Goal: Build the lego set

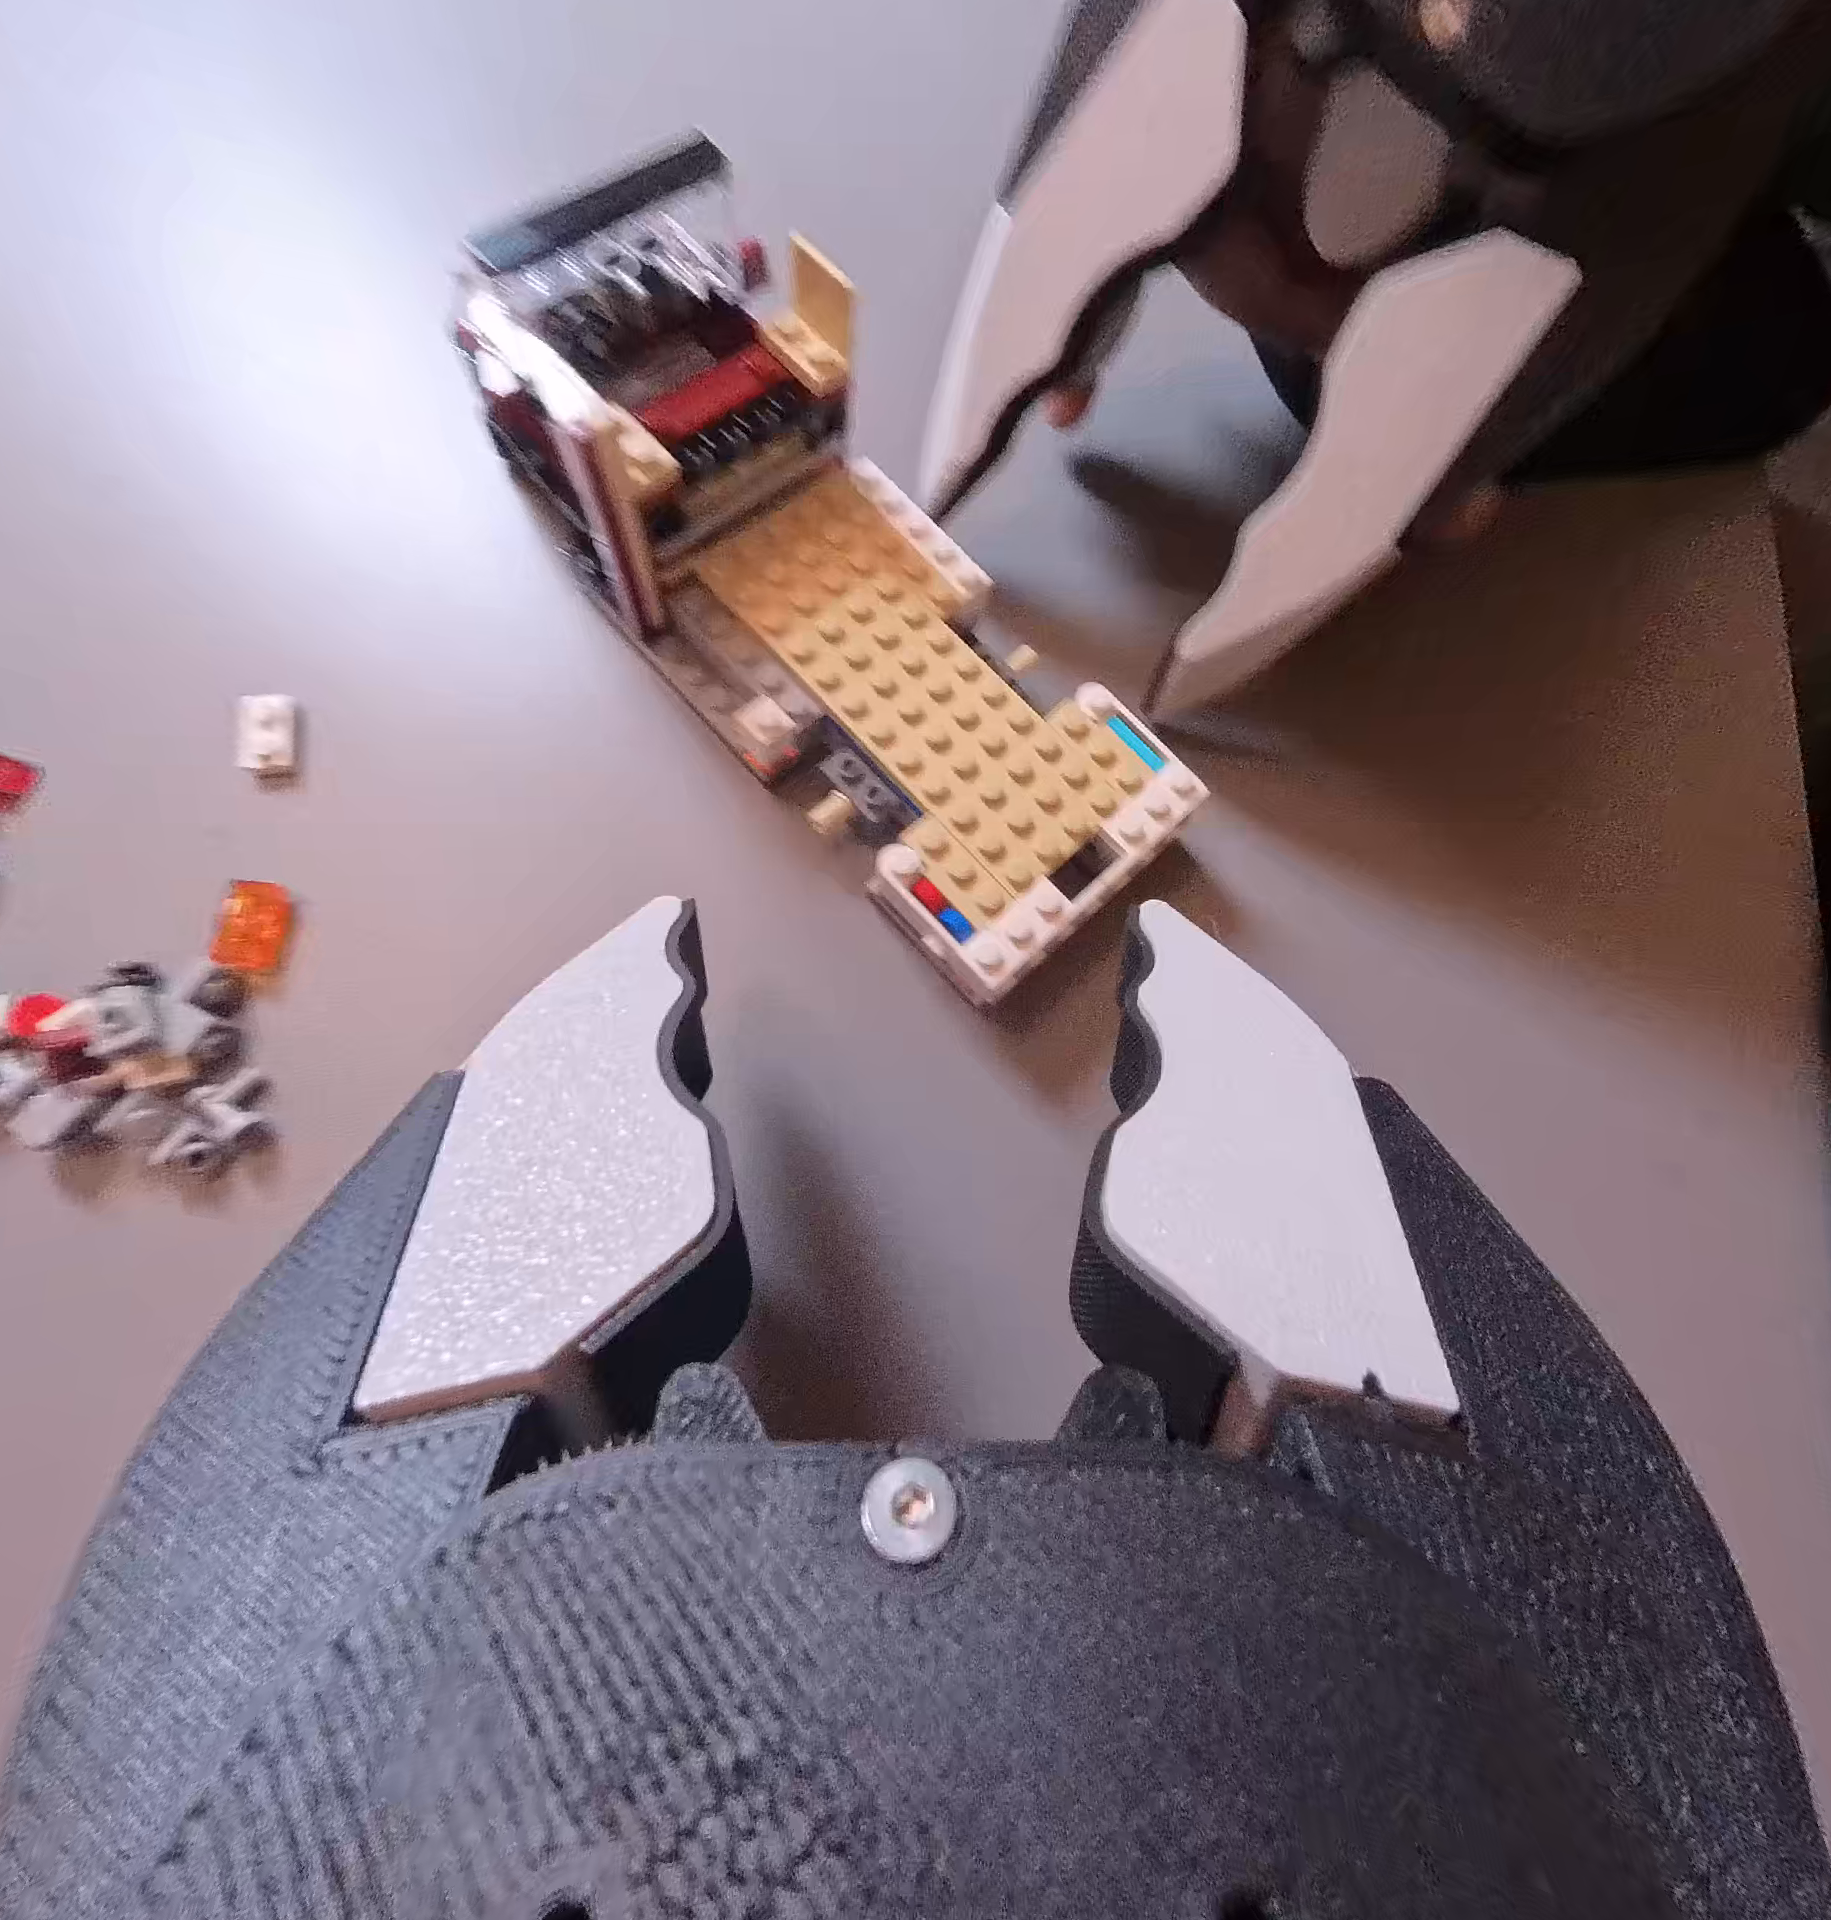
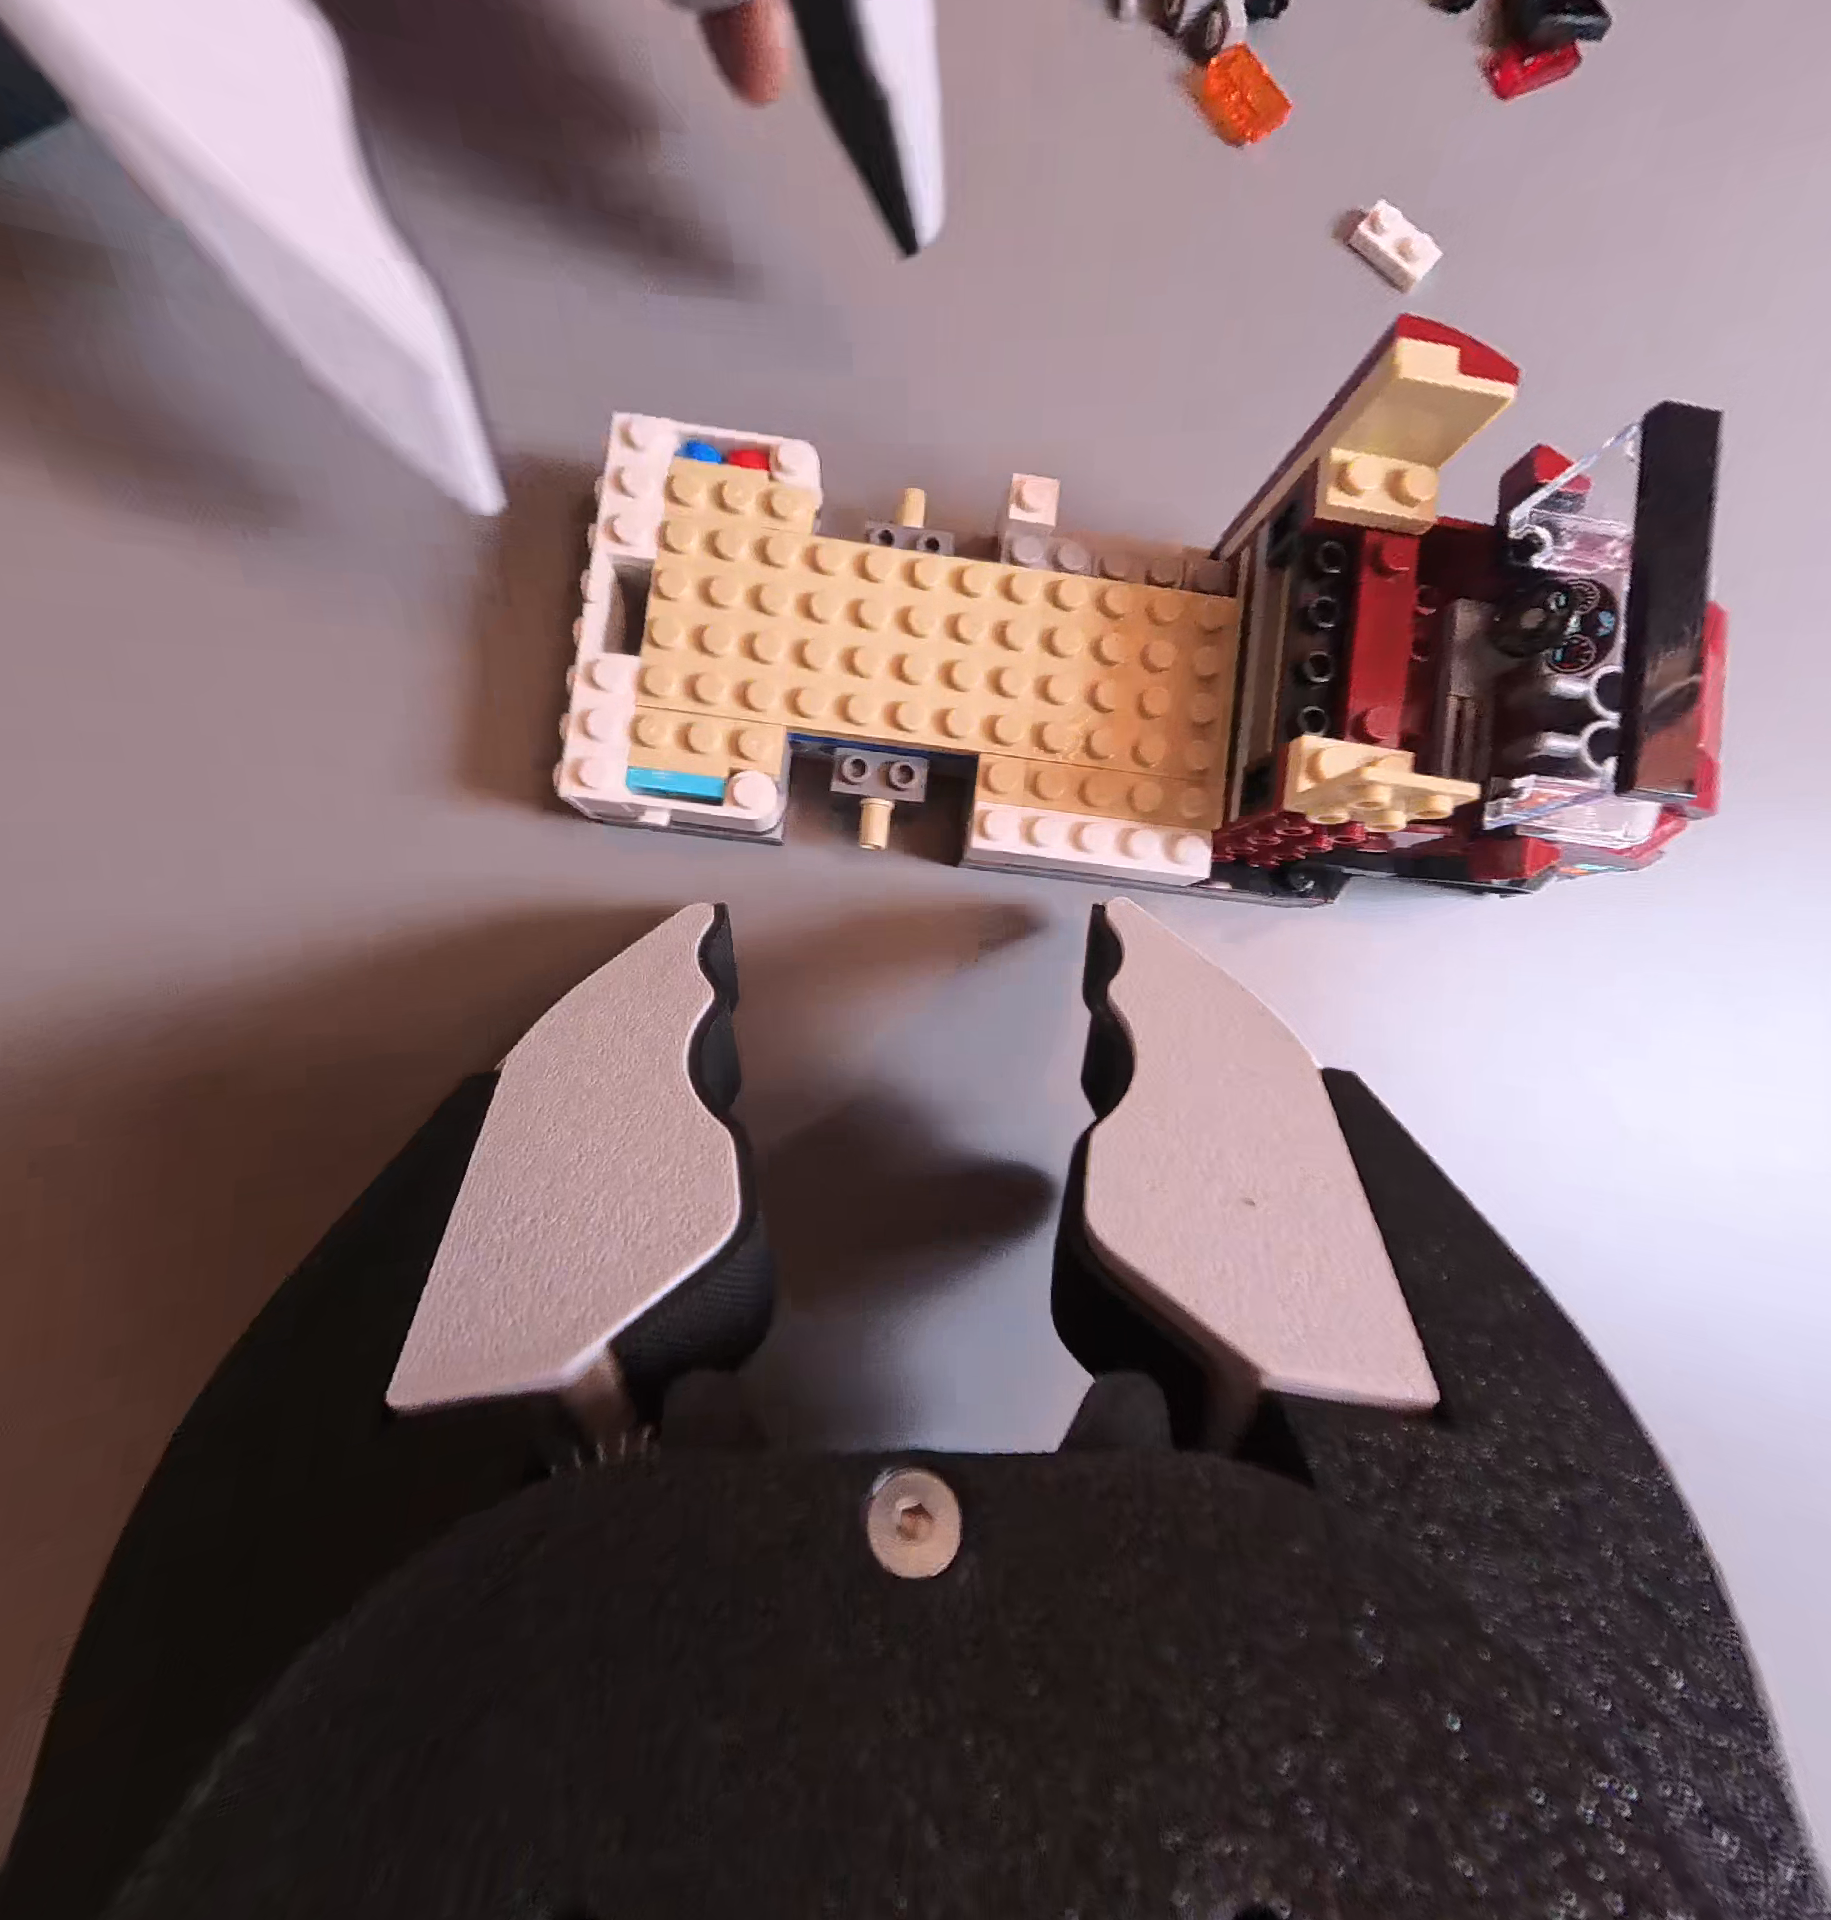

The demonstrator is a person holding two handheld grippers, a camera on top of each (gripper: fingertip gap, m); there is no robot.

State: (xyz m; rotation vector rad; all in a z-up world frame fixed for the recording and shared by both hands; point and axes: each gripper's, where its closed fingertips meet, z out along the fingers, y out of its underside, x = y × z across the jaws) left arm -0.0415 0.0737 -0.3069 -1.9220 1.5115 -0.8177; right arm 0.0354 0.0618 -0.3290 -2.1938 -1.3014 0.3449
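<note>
A partly built lego truck (image 1: 838, 582) with a tan studded bed, white edge bricks and a dark red cab stands on the table; it also shows in the right wrist view (image 2: 942, 644). My left gripper (image 1: 916, 920) is open and empty, just short of the truck's white rear end. My right gripper (image 2: 906, 920) is open and empty, close to the truck's long side by the axle pin gap. The right gripper also shows in the left wrist view (image 1: 1046, 613), beside the bed. The left gripper shows in the right wrist view (image 2: 703, 374), beyond the truck's rear.
A loose white 1x2 plate (image 1: 267, 732) (image 2: 1394, 244), an orange transparent piece (image 1: 254, 925) (image 2: 1243, 96) and a pile of small grey, red and black parts (image 1: 111, 1049) lie on the table. A red piece (image 2: 1534, 68) lies nearby. The table edge (image 1: 1794, 831) runs along the right. My right tips are about 15 cm from the orange transparent piece (image 1: 254, 925), my left tips only 8 cm. My right wrist view (image 2: 1239, 83) looks at it from another angle.
</note>
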